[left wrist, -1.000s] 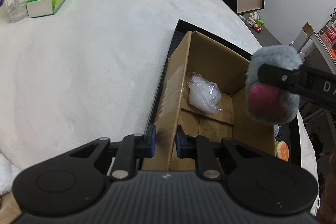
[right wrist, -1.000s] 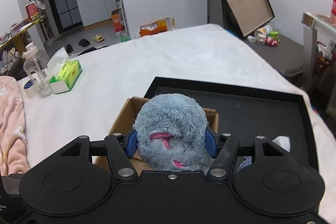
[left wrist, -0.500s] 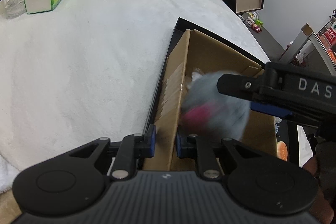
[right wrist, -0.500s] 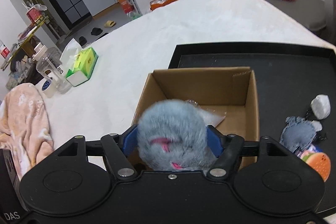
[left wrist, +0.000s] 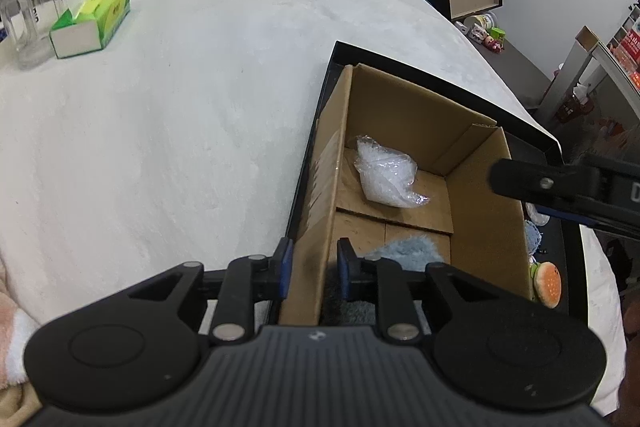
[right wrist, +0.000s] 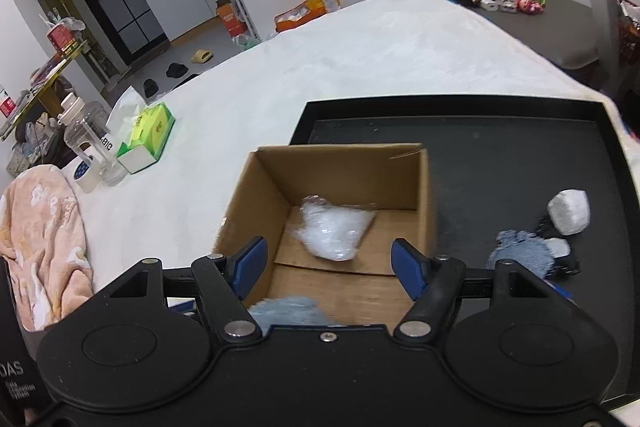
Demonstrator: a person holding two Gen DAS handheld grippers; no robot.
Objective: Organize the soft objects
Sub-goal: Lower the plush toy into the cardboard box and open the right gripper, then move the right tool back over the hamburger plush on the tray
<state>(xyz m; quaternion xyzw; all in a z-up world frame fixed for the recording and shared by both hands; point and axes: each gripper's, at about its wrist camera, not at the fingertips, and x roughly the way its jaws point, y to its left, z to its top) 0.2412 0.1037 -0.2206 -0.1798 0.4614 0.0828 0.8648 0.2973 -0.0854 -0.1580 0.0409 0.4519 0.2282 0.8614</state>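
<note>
Cardboard box stands on the black tray; the left gripper clamps its near wall. The right gripper hovers above, jaws apart and empty after opening, and the fluffy blue toy lies inside beside a plastic bag.

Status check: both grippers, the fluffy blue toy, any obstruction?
Left gripper clamped on cardboard box wall. Right gripper open, empty. Blue plush inside box. Nothing obstructing.
</note>
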